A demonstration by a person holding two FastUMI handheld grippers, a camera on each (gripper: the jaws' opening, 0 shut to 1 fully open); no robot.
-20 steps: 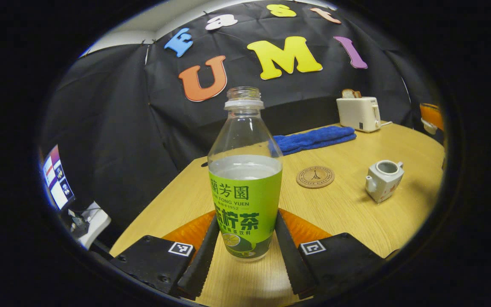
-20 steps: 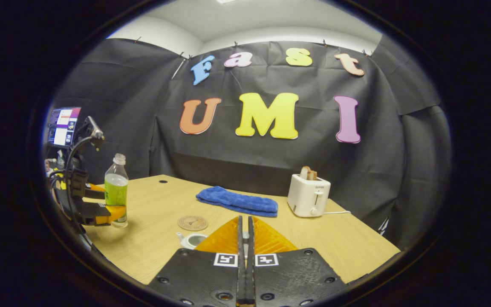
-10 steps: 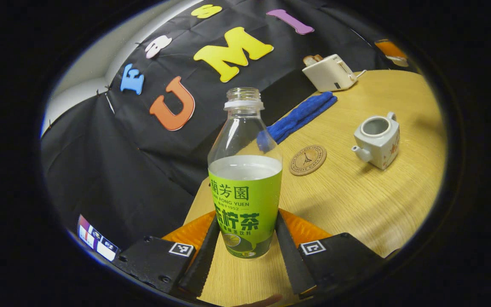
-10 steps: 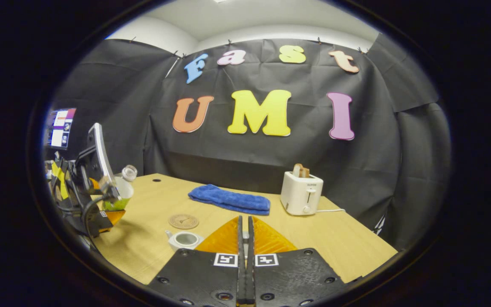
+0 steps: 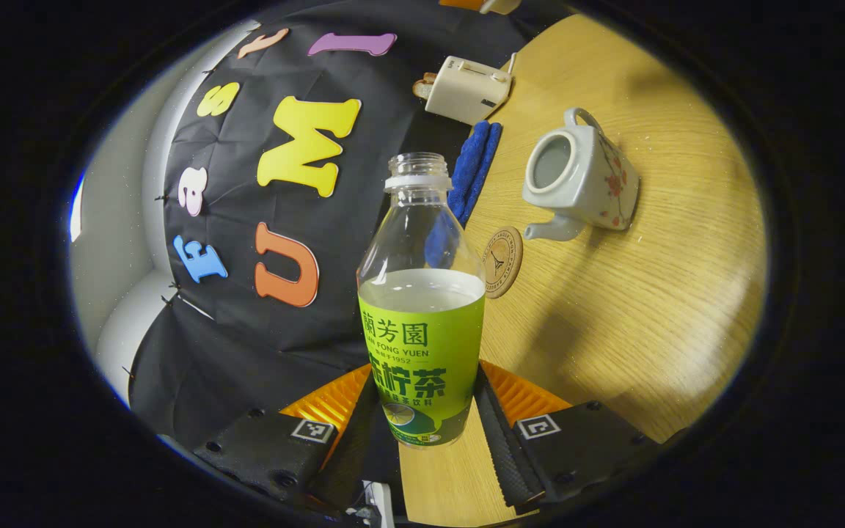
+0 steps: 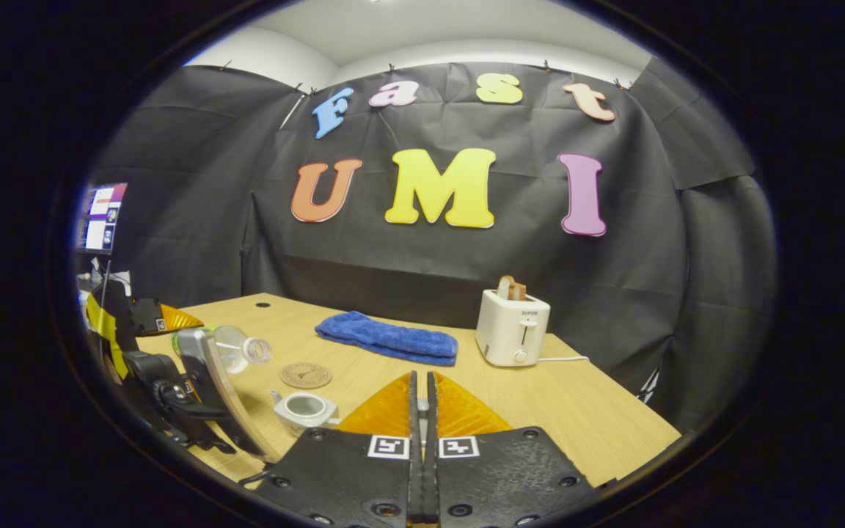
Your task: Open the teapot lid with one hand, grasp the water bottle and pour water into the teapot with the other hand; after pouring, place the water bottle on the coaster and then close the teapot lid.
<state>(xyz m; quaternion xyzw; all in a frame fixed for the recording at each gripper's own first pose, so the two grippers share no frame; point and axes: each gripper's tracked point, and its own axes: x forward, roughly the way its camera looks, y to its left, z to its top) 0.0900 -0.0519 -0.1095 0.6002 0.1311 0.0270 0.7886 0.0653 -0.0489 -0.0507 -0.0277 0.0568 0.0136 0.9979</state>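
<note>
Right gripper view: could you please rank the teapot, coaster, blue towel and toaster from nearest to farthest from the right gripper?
1. Teapot, lid off, just left of the right gripper.
2. Coaster, behind the teapot, left.
3. Blue towel, mid-table, near the back.
4. Toaster, far back, to the right; close to the towel, though slightly farther.

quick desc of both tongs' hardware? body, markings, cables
Left tongs: black blocky bodies, a square black-and-white tag on each, ribbed orange wedges behind serrated finger edges. Right tongs: same black bodies with screw holes, paired tags, orange ribbed wedges. Black cables and yellow parts show on the left tongs' rig.
</note>
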